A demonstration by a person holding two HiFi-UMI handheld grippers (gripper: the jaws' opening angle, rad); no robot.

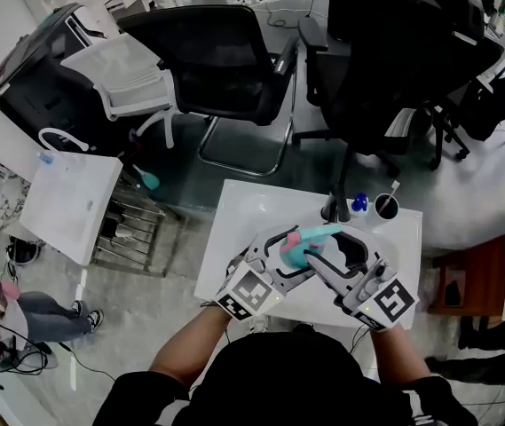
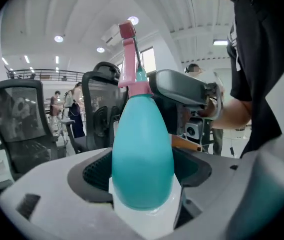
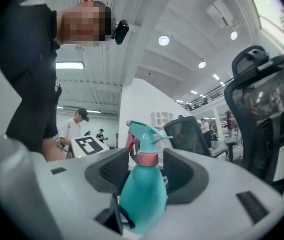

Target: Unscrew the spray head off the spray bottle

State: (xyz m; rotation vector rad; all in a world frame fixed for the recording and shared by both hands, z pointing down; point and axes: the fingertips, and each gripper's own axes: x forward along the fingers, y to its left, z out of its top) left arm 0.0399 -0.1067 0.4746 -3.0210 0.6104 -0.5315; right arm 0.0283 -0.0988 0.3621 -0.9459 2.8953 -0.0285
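A teal spray bottle (image 1: pixel 297 256) with a pink collar is held up over the white table (image 1: pixel 239 216), between my two grippers. In the left gripper view its fat body (image 2: pixel 142 159) fills the gap between the jaws, and my left gripper (image 1: pixel 283 257) is shut on it. The spray head (image 2: pixel 129 54) rises above, with the right gripper's dark jaw beside it. In the right gripper view the pink collar (image 3: pixel 146 159) stands between the pads with a small gap on each side. My right gripper (image 3: pixel 146 170) is open around the neck, and the teal nozzle (image 3: pixel 144 131) pokes out beyond it.
At the table's far edge stand a black cup with a pen (image 1: pixel 385 207) and a small blue object (image 1: pixel 359 203). Black office chairs (image 1: pixel 225 60) stand beyond the table. A white panel (image 1: pixel 70 202) lies to the left and a brown stool (image 1: pixel 474 278) to the right.
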